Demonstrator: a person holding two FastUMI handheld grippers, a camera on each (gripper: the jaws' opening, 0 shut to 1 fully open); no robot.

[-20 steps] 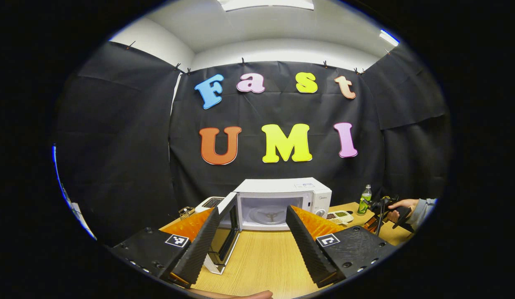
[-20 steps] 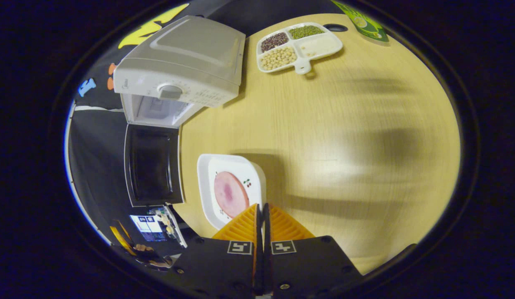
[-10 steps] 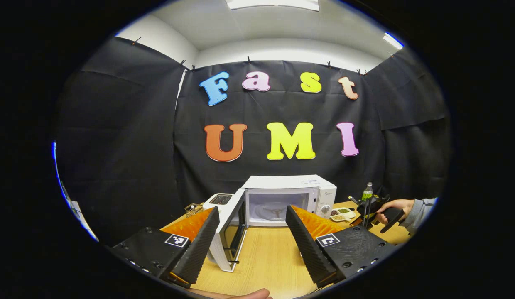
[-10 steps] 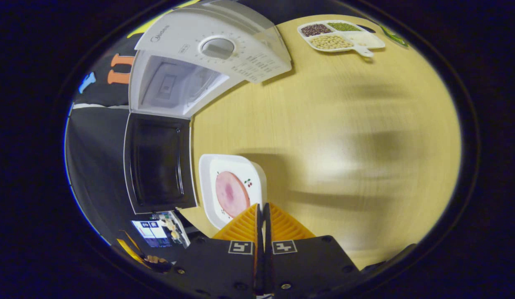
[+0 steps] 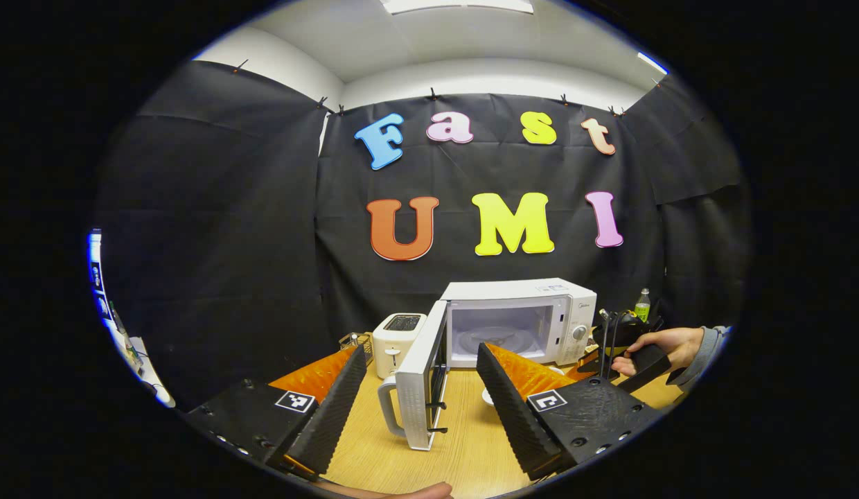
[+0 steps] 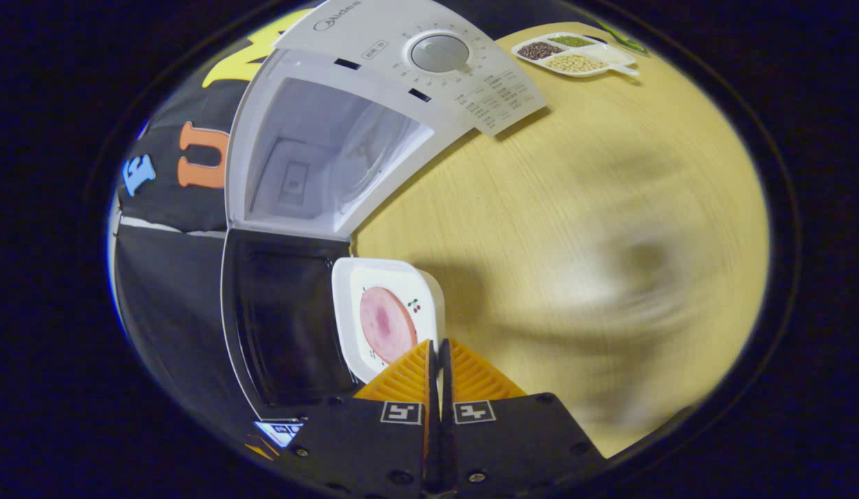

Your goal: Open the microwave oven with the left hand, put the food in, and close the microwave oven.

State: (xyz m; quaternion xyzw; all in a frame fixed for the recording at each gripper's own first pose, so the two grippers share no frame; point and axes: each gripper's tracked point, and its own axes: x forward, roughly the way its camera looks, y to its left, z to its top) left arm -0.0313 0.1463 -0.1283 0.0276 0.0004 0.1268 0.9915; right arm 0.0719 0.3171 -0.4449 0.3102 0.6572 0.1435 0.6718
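Right gripper view is showing the plate (image 6: 388, 319) with a round pink slice of food (image 6: 386, 324) lying flat on it; the right gripper (image 6: 438, 357) is pinching the plate's near rim, its orange fingers drawn narrow with only a sliver between them. The plate is hanging above the table (image 6: 575, 229), just beside the open door (image 6: 287, 326), which is lying at 9 o'clock from it. The microwave (image 6: 415, 76) is gaping at 11 o'clock, its cavity (image 6: 319, 159) pale and bare but for the glass turntable.

By my judgement the plate is stiff and light, probably glazed and so slippery; a grip on one edge is leaving it to tip, and the slice, soft and loose, is likely to slide if the plate is tilting. Keeping it level while easing it through the opening is looking wise, with the hold staying on the rim.

A divided tray (image 6: 575, 54) of beans and grains is sitting at 1 o'clock, well apart from the microwave.

Left gripper view is looking at the microwave (image 5: 519, 319) from farther back, the door (image 5: 419, 388) swung out toward the camera with its handle (image 5: 386, 409) facing 9 o'clock. The left gripper (image 5: 419, 395) is standing wide, holding nothing. A toaster (image 5: 395, 341) is sitting just beside the microwave at 9 o'clock of it, a bottle (image 5: 641, 305) at 3 o'clock, and a hand (image 5: 654, 346) is holding the other tool there.
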